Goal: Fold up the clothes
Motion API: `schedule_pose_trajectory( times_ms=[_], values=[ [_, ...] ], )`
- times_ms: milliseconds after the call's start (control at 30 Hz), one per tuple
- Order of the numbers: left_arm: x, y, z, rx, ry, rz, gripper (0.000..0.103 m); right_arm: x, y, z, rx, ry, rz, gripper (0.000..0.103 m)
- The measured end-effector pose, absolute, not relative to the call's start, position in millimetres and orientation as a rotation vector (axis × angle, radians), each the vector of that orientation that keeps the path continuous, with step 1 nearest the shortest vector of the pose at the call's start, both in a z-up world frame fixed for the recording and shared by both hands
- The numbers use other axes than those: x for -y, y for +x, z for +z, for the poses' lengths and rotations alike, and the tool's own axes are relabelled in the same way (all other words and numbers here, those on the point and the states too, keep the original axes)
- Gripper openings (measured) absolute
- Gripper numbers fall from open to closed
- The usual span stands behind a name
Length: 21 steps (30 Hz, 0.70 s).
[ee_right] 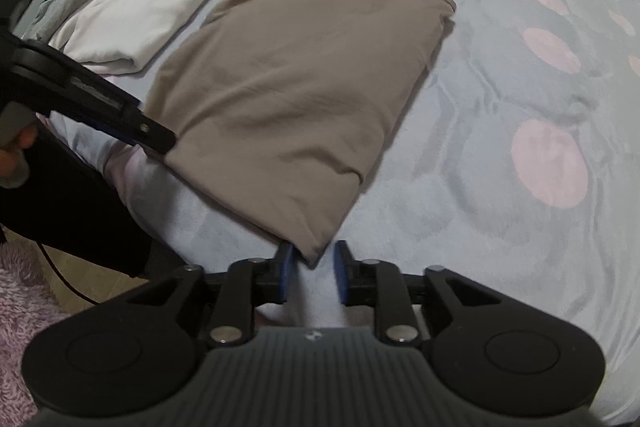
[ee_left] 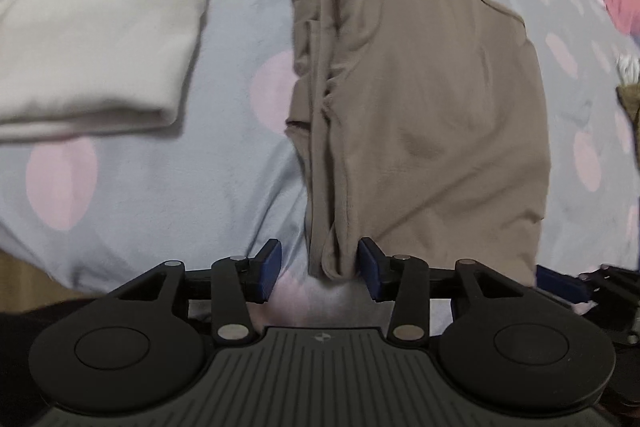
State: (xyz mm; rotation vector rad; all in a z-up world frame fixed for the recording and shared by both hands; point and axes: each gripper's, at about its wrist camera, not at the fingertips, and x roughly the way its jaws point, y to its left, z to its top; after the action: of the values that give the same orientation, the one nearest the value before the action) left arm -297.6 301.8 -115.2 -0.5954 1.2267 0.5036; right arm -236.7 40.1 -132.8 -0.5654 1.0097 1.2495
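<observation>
- Your left gripper (ee_left: 318, 269) has its jaws parted wide around the near left corner of the brown garment (ee_left: 420, 115), gripping nothing.
- Your right gripper (ee_right: 311, 273) straddles the near right corner, jaws apart, cloth loose between them.
- The garment lies folded on the bed (ee_right: 500, 115), long axis toward 12 o'clock; both grippers sit equally near.
- At 10 o'clock, a folded white garment (ee_left: 92, 27) lies apart.

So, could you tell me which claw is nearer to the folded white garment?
Left. The left claw straddles the folded taupe fabric's near corner on the side facing the white garment; the right claw brackets the opposite near corner.
</observation>
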Motion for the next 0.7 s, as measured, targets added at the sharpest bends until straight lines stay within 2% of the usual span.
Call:
schedule_pose_trajectory(
  times_ms=[33,100,333,500,700],
  values=[
    [-300,-296,-114,-1.224,-0.577,0.499,0.023,-39,-237,-131,-1.001,-0.566,1.254,0.008],
    [-298,-297,-109,-1.208,-0.57,0.479,0.007,-37,-239,-126,-0.982,-0.575,1.258,0.007],
    [-294,-302,-93,-1.204,-0.518,0.467,0.006,-30,-247,-112,-0.887,-0.652,1.264,0.003],
    [-296,-305,-87,-1.209,-0.495,0.503,0.012,-35,-244,-127,-0.963,-0.716,1.259,0.004],
    [-299,-315,-72,-1.156,-0.495,0.577,0.024,-26,-236,-117,-0.954,-0.667,1.229,0.015]
  ],
)
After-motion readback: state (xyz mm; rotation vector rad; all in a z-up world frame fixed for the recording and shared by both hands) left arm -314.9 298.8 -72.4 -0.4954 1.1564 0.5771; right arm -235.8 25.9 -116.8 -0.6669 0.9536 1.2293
